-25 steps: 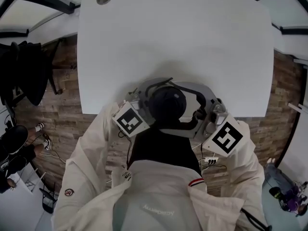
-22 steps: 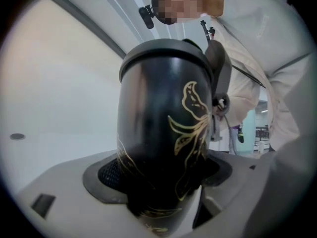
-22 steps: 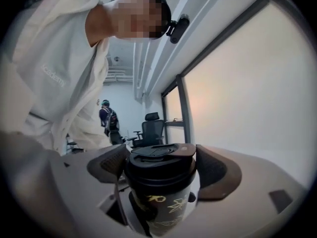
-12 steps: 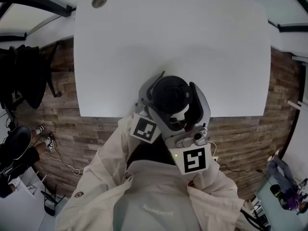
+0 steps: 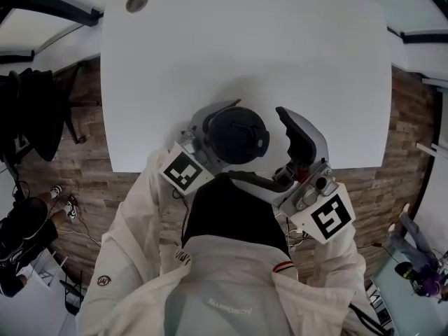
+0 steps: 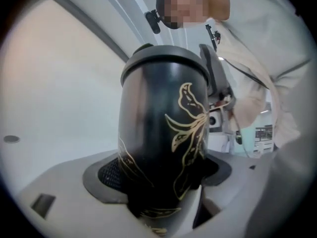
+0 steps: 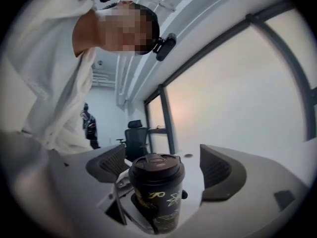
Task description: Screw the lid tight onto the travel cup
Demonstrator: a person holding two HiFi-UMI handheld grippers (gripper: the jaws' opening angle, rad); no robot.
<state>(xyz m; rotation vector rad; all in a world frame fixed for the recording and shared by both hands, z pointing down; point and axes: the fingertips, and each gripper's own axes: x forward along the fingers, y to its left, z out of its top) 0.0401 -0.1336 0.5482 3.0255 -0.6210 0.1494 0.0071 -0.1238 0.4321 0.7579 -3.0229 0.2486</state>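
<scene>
A black travel cup [image 6: 163,133] with a gold flower pattern stands between the pads of my left gripper [image 6: 158,182], which is shut on its body. Its dark lid [image 5: 238,135] sits on top, held just over the near edge of the white table [image 5: 245,47]. My right gripper [image 5: 290,158] is to the right of the cup, open, its jaws clear of the lid. In the right gripper view the cup [image 7: 156,202] and its lid [image 7: 156,165] show low between the two wide-apart pads [image 7: 218,172], touching neither.
A round cable hole [image 5: 137,3] marks the table's far left corner. Wood floor [image 5: 77,173] lies below the near edge, with dark bags [image 5: 35,110] at the left. My white-sleeved arms crowd the front. An office chair [image 7: 136,133] stands far off.
Half a second ago my right gripper was wrapped round the lid and turned. It has since let go and swung back out to the right. The left gripper still holds the cup.
</scene>
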